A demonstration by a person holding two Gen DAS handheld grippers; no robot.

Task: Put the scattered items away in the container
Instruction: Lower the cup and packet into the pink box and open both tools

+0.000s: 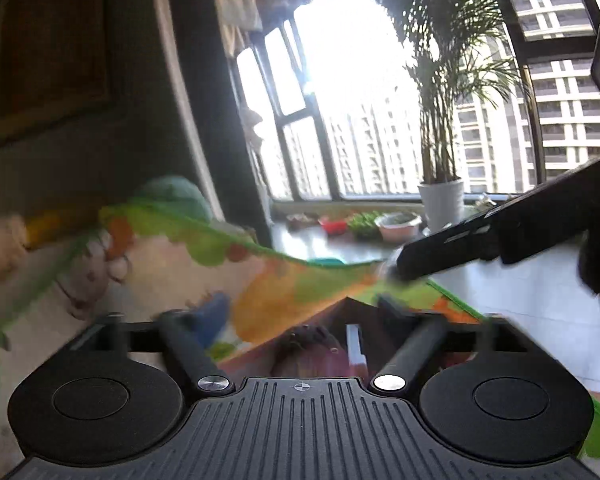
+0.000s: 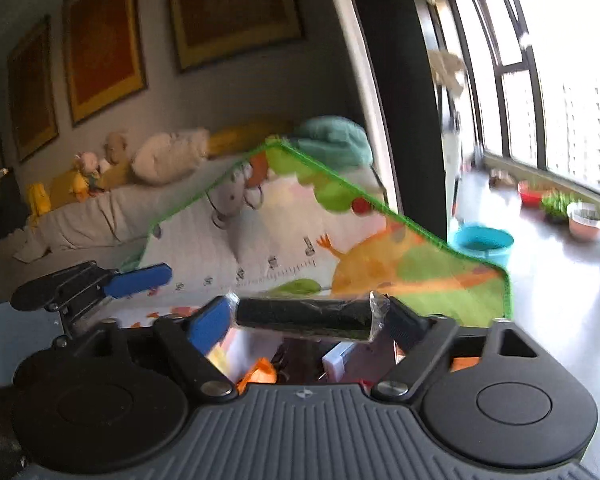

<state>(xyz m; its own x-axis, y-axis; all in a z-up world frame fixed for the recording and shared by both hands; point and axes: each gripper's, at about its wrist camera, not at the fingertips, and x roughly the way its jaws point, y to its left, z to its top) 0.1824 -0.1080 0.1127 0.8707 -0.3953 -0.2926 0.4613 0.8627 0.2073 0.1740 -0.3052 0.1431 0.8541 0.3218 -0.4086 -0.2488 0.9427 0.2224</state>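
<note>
Black, plastic-wrapped roll (image 2: 304, 320) spans my right jaws endwise at twelve o'clock above the container (image 2: 300, 360), light and slippery, best held mid-body; left jaws stand released, empty.

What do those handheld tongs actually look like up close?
Each tongs has a ribbed dark grey body with a small crosshair mark, two round black discs at the sides, black link bars on silver pivot pins, and one blue and one black finger. The left tongs are built alike.
</note>
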